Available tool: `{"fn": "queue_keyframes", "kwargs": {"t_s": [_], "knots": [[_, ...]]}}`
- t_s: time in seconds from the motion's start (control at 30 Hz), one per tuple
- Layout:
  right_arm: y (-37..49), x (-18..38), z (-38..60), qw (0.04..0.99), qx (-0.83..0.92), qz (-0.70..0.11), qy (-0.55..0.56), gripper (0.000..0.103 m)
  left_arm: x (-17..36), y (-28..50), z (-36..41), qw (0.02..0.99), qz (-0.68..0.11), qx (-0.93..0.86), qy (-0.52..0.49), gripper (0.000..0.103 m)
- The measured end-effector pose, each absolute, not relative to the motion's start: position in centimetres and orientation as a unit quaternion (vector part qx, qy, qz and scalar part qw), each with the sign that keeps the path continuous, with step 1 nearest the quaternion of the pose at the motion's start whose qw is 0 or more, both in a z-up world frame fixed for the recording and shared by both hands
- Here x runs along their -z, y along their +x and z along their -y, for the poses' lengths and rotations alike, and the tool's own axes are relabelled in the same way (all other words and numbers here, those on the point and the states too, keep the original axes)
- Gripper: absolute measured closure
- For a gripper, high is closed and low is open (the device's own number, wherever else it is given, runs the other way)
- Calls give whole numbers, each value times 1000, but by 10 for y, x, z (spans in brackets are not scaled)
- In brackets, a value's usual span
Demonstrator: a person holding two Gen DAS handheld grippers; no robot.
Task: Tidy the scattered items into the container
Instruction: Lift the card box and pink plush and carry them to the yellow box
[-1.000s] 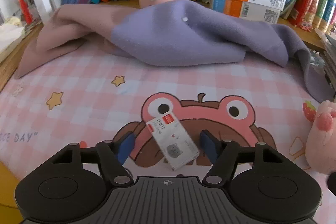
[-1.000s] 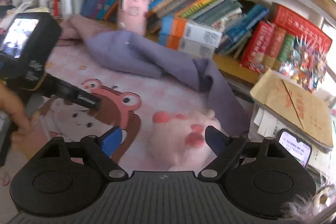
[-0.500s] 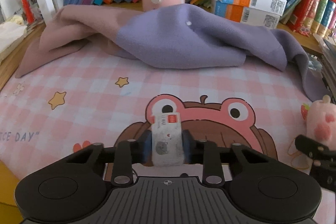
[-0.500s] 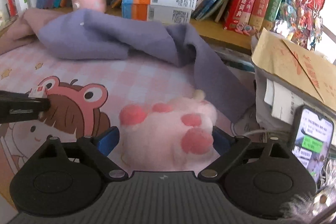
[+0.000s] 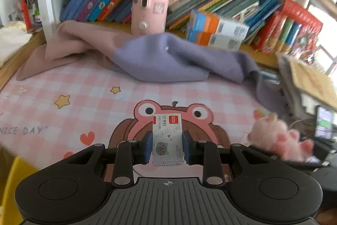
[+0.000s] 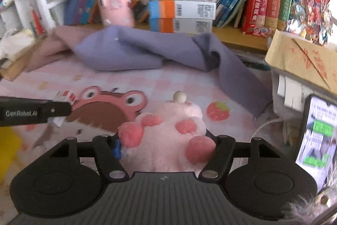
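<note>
Left wrist view: left gripper (image 5: pixel 167 146) clamped on a small staple box (image 5: pixel 167 137), blue pads pressed against both long sides, jaws having just drawn in narrow around it. Long axis of the box running straight ahead along the fingers, red label at the far end, cat picture near the palm. Box apparently lifted clear of the pink checked mat (image 5: pixel 84 98). Off to the right in this view, the pink plush toy (image 5: pixel 278 140) lying near the mat's edge, with the other gripper under it.

Right wrist view: right gripper (image 6: pixel 166 144) closed in around the plush toy (image 6: pixel 168 132), jaws having just been closing, soft body bulging between them; the left blue pad sunk into the fluff, the right pad hidden behind a paw, so probably a grip rather than a loose straddle. Toy sitting with its paws toward the camera, broad side across the fingers.

Yellow container (image 5: pixel 12 182) showing as a corner at the lower left of the left view, and as a yellow blur (image 6: pixel 8 147) at the left edge of the right view. So: bin off to the left of both hands, left hand nearer, likely first to drop. Purple blanket (image 5: pixel 168 60) and books well behind, out of the way.
</note>
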State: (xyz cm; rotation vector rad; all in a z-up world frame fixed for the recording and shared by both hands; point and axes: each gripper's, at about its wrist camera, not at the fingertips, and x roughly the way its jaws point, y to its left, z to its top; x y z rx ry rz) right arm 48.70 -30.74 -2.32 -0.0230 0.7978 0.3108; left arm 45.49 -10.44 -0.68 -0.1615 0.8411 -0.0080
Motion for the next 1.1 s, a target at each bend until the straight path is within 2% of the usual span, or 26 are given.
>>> {"fn": "queue_keyframes", "kwargs": {"t_s": [0.4,1.1], "knots": [[401,5,303,904,-195,-379,-46,38,-16,374,94,896,-429,31,-110,75],[285,-37,268,919,-177,-344,-72,37,-44,246,74,909,-392,108,-93,75]]}}
